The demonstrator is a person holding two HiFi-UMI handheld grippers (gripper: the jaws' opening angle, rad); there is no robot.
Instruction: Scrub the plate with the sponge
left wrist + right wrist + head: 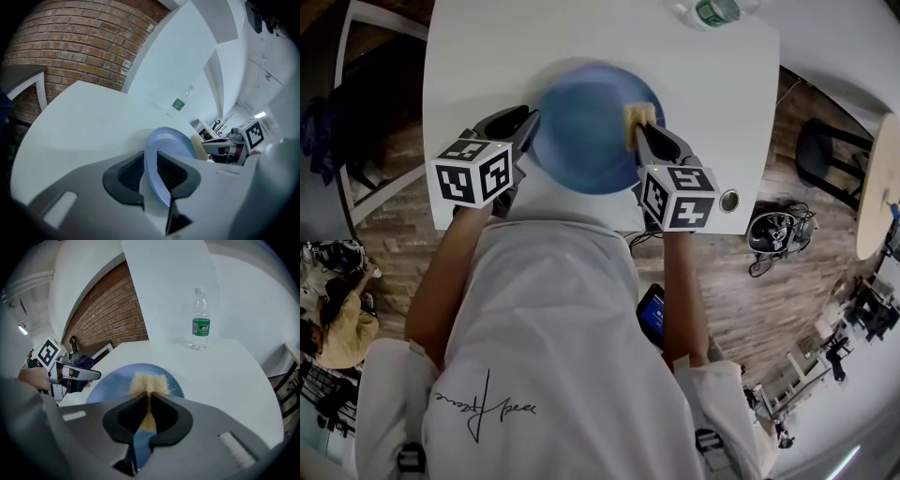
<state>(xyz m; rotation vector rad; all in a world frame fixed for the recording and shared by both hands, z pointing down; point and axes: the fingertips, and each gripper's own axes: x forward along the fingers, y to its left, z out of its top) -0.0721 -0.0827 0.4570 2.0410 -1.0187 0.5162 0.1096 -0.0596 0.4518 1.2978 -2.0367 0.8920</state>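
Blue plate (581,127) lies flat on the white table (487,56); all places are given relative to the plate.

Left gripper (150,171): at the plate's left edge, jaws narrowly apart astride the rim. The rim runs between the two pads, and no clear pressing shows.

Right gripper (149,401): over the plate's right side, jaws closed on the yellow sponge (149,383), which is pinched at its middle and bulges out past the tips. The sponge sits on the plate's surface, just inside the right rim.

Water bottle (201,319): upright, beyond the plate's far right, well apart from it.
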